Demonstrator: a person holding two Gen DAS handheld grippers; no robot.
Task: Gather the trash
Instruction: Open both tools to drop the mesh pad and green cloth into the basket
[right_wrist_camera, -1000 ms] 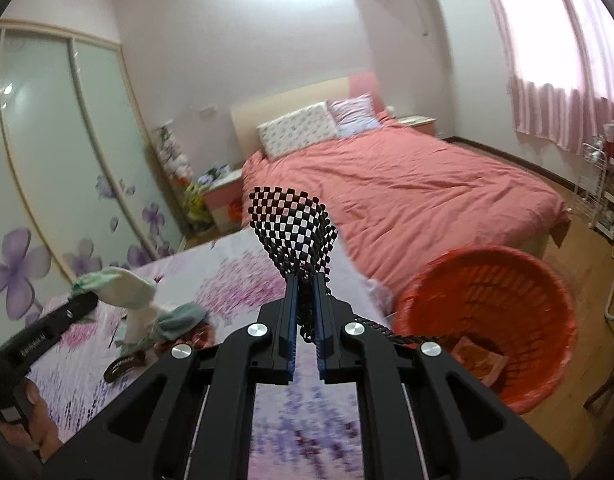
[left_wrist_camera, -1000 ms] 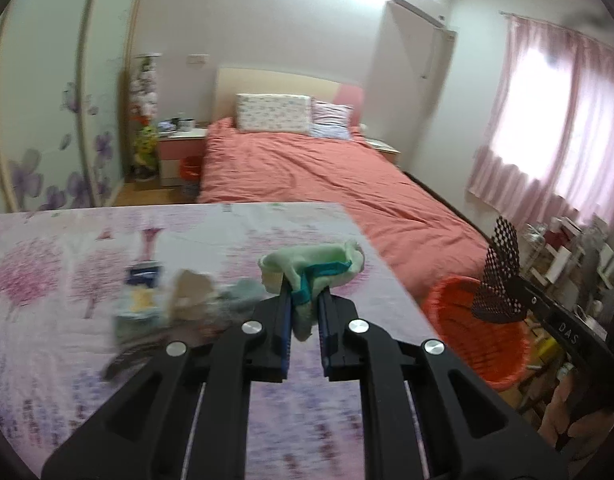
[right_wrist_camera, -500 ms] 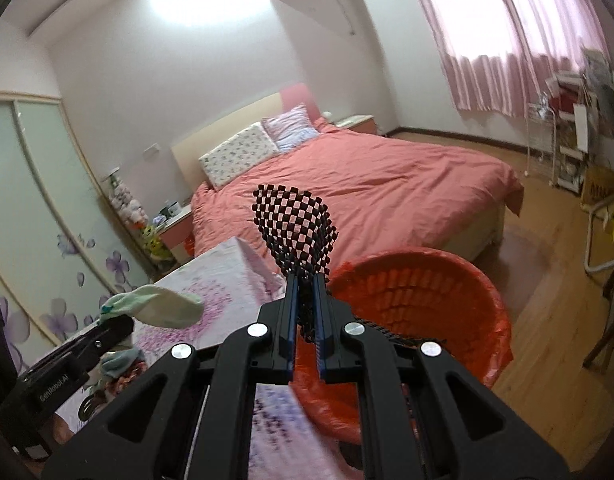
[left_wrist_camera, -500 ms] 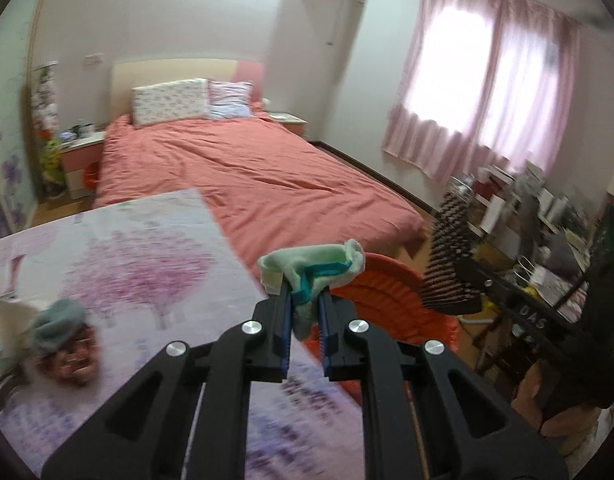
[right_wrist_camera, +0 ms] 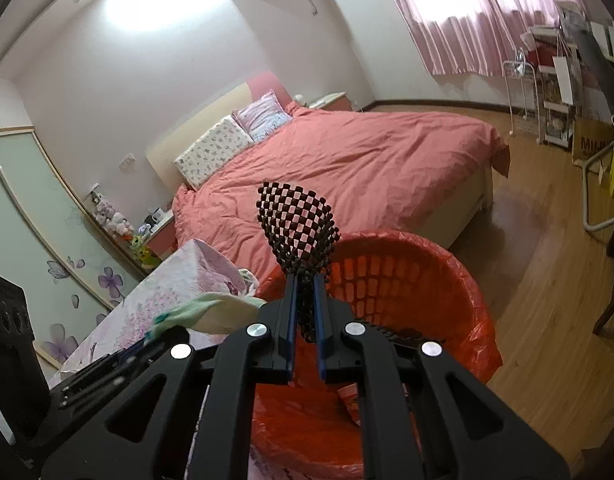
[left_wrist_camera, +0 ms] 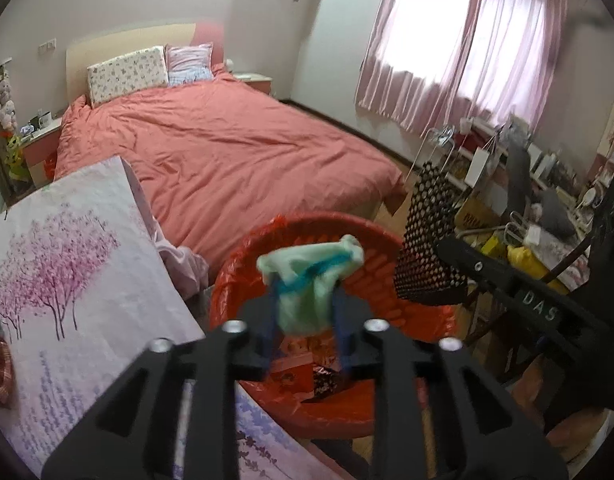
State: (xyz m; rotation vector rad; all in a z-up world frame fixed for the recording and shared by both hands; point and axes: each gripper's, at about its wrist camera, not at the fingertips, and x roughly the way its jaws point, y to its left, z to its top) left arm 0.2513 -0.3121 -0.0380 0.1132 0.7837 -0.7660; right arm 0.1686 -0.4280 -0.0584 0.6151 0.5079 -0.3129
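Left wrist view: we see the left gripper (left_wrist_camera: 305,312), jaws just opening, with the pale green rag (left_wrist_camera: 311,276) loose between them directly above the red basket (left_wrist_camera: 387,412); the right gripper (right_wrist_camera: 305,320), alongside, pinches black mesh (right_wrist_camera: 297,224).

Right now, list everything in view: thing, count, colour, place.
green cloth: one, pale green with teal trim, between the left gripper's fingers, above the basket
black mesh piece: one, black, pinched in the right gripper
laundry basket: one, orange-red, red bag liner, on the floor by the bed
scraps in the basket: a few, reddish and dark
bed: one, coral cover
pillows: two, floral and striped, at the headboard
floral tablecloth: one, pink-white, left
curtains: pink, at the window
left gripper: black, jaws just opening
right gripper: black, shut
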